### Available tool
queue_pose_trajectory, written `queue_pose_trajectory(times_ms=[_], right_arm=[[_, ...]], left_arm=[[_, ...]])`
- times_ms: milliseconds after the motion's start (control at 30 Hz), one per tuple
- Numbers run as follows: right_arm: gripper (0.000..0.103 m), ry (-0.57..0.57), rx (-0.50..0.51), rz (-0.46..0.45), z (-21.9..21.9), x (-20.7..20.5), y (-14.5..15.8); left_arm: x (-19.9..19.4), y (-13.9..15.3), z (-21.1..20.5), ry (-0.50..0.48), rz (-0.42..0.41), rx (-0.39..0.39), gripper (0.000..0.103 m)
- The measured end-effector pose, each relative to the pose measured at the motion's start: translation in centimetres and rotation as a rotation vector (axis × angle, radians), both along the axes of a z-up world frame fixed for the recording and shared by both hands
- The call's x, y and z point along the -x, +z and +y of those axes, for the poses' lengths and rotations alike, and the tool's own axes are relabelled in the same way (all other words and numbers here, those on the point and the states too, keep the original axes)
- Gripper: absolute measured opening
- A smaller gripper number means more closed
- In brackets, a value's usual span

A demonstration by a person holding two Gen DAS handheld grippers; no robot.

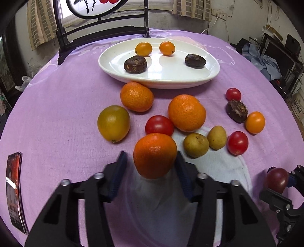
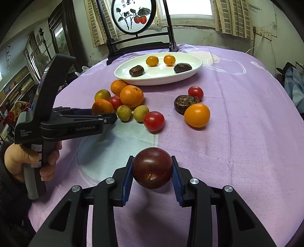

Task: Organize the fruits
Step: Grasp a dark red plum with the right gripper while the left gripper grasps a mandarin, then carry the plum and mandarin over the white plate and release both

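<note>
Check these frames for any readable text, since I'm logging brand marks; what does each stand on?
"GenRobot.AI": side of the left gripper, right wrist view.
"Data Acquisition System": small print on its body, lower left.
Tablecloth white lettering: too faint to read.
Phone screen: blurred.
Round painted screen: characters too small.

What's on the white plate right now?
The white plate holds four pieces: two small orange fruits toward the back and two dark brown ones nearer the front. All four show fully; the rest is bare.
</note>
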State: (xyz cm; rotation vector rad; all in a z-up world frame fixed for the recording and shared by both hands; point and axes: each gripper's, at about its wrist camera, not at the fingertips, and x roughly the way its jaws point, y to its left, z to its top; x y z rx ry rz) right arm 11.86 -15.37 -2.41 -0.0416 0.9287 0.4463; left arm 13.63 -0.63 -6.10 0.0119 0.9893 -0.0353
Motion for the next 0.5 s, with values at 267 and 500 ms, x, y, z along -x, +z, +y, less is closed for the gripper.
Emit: queue_pose_trajectory(times_ms=[267, 500], right_arm=[[0.038, 0.012, 0.012, -0.021, 0.4, 0.9, 0.7], [0.038, 0.024, 0.020, -0.075, 0.8, 1.2, 3.1]], left_arm=[[2.1, 1.3, 0.7, -0.006, 0.005, 0.040, 0.039], [4.6, 4.7, 1.4, -0.048, -0.033, 0.110, 0.038]])
